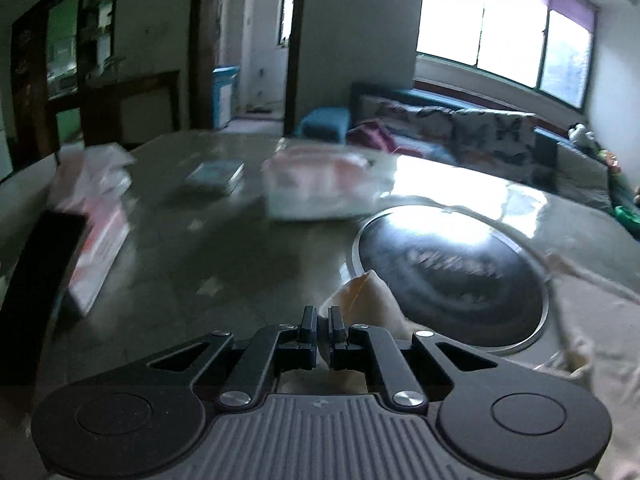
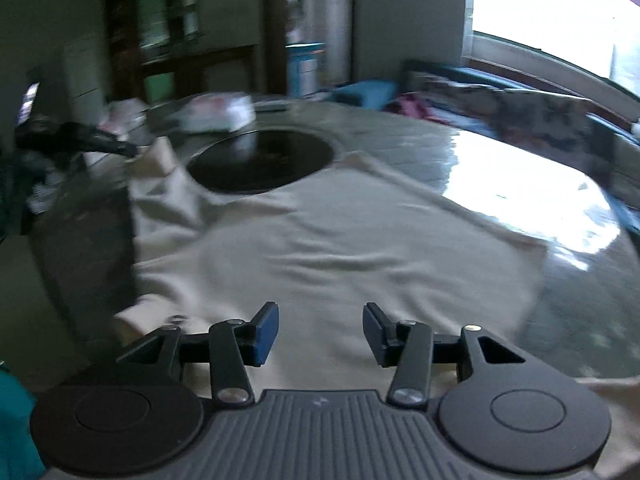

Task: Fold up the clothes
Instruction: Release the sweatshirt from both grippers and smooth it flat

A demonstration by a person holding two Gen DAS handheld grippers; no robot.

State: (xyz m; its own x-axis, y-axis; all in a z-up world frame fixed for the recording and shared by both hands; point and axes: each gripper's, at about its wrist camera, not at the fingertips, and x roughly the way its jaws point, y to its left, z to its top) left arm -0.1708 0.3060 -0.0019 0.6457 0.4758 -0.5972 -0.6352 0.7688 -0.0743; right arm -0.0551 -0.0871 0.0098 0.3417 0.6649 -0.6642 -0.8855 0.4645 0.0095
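On table (image 2: 520,184), left tool (image 1: 323,322) pinching cream garment (image 2: 340,256), right tool (image 2: 320,334) spread, lettering unreadable

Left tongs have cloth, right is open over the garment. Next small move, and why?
Probably lower the right tongs and close on the cream garment beneath them. The left tongs already pinch a fold of it, while most lies spread on the table; a second grip would let both lift an edge.

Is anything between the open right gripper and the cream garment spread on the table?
Nothing visible. The right gripper is open directly above the cream garment, with only bare cloth ahead of its fingers. The left gripper is already shut on a fold of the garment beside the round black disc in the table.
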